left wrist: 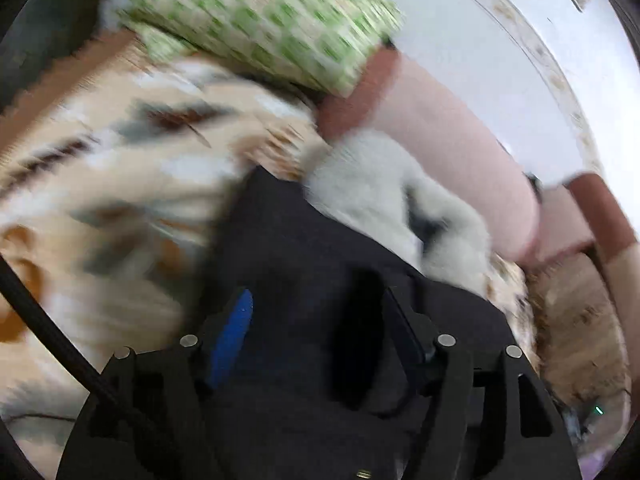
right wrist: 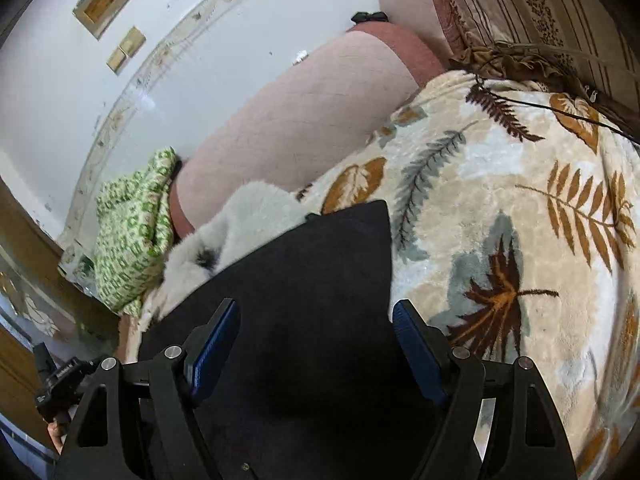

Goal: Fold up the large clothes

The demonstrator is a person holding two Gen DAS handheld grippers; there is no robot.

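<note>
Blanket (right wrist: 500, 208), one, cream with brown and grey leaf print, covered the sofa seat. Sofa backrest (right wrist: 288, 120), one, pink, stood behind it. Black garment (right wrist: 304, 280), one, lay flat on the blanket with a corner pointing toward the backrest. Green-patterned cloth (right wrist: 132, 236), one, and white fluffy item (right wrist: 248, 220), one, lay beside the garment. Right gripper (right wrist: 316, 344), one, was spread wide over the garment, holding nothing. Left gripper (left wrist: 316, 328), one, blurred, was parted, dark cloth between its fingers; grip uncertain.
</note>
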